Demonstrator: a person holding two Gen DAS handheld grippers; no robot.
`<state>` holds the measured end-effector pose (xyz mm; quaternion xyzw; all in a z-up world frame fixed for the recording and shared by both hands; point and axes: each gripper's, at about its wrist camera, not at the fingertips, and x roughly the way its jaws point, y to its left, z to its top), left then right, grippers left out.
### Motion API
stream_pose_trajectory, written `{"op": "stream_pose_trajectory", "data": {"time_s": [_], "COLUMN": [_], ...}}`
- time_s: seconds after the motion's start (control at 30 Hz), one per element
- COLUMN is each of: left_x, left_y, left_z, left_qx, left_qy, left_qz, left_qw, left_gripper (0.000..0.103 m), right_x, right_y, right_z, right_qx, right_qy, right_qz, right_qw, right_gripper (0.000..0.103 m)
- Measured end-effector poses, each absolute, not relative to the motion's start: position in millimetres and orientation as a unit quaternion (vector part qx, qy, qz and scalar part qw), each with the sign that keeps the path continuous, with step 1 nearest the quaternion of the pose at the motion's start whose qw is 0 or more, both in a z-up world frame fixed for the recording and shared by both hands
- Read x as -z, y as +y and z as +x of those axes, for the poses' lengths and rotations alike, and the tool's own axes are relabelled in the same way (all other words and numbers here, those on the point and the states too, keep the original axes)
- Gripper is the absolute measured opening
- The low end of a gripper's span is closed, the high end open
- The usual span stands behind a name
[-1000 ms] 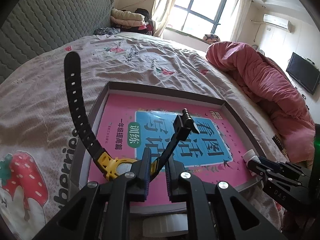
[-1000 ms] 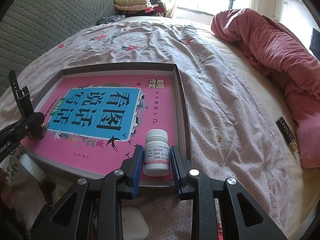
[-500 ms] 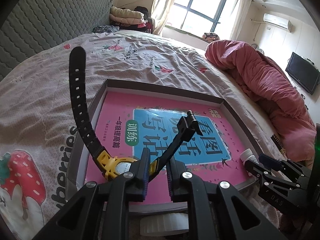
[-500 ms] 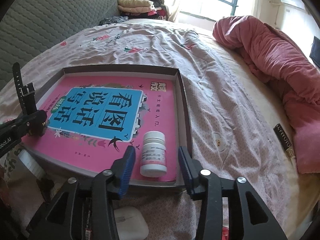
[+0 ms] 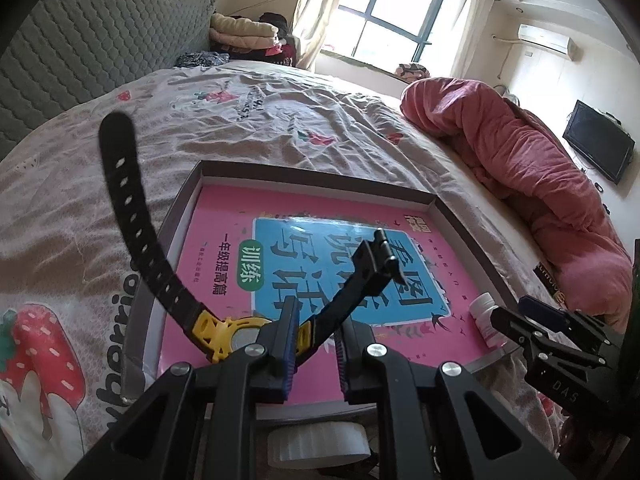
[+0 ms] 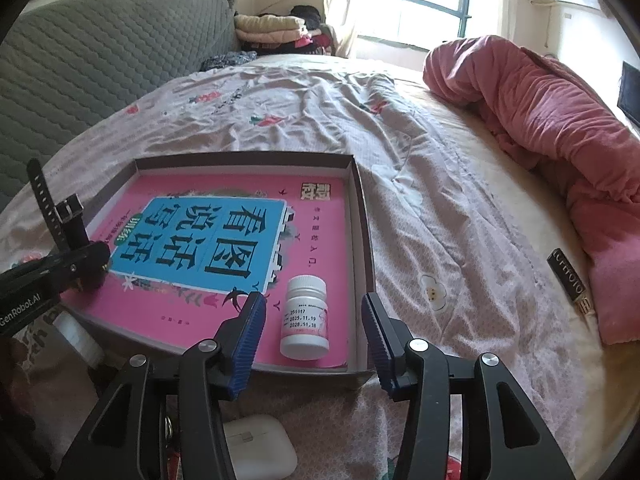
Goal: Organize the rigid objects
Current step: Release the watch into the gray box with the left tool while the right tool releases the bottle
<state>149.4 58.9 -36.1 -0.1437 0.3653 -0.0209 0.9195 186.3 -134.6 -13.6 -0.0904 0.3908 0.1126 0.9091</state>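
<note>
Where the right gripper [image 6: 314,322] clasped the bottle [image 6: 305,317] a second ago, its jaws now stand wide apart, clear of the bottle on both sides. The bottle lies on its side on the pink book [image 6: 224,240] in the near right corner of the box [image 6: 362,216], cap pointing away from the camera. Half a second ago the jaws were already parting; they are wider now and drawn a little back.

The left gripper [image 5: 316,328] keeps its jaws pinched on the watch [image 5: 224,330], holding the buckle-side strap near the yellow case. The case hangs low over the near left part of the book, whether touching it I cannot tell, and both straps stick up. The watch has scarcely shifted across the three moments.

The right view alone shows the date print on the bottle label, a white earbud case [image 6: 260,446] on the bed [image 6: 460,216] below the gripper, and a dark tube [image 6: 570,282] beside the pink quilt [image 6: 560,120]. The left view alone shows the watch's yellow case, a white roll [image 5: 320,442] just in front of the box's near wall, and a television [image 5: 598,146] on the far wall.
</note>
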Motion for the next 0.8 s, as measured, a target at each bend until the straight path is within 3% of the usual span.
{"op": "stream_pose_trajectory", "data": {"time_s": [0.17,0.3,0.57,0.8], "left_x": [31,26,23,23], "left_y": [59,60,61,50], "left_z": [145,141,138,131], "left_qx": [0.025,0.026,0.024,0.031], "left_qy": [0.359,0.354,0.354,0.359], "left_qz": [-0.143,-0.140,-0.138,-0.123], "left_qw": [0.922,0.924,0.925,0.924], "left_gripper": [0.019,0.035,0.036,0.036], "right_x": [9,8,8,7], "right_y": [-139,-139,-143,-147], "right_z": [184,185,186,186], "right_qx": [-0.108,-0.109,-0.104,-0.100], "right_qy": [0.376,0.376,0.376,0.371], "right_qz": [-0.082,-0.081,-0.075,-0.067], "right_qw": [0.916,0.917,0.918,0.921], "right_gripper": [0.059,0.059,0.060,0.069]}}
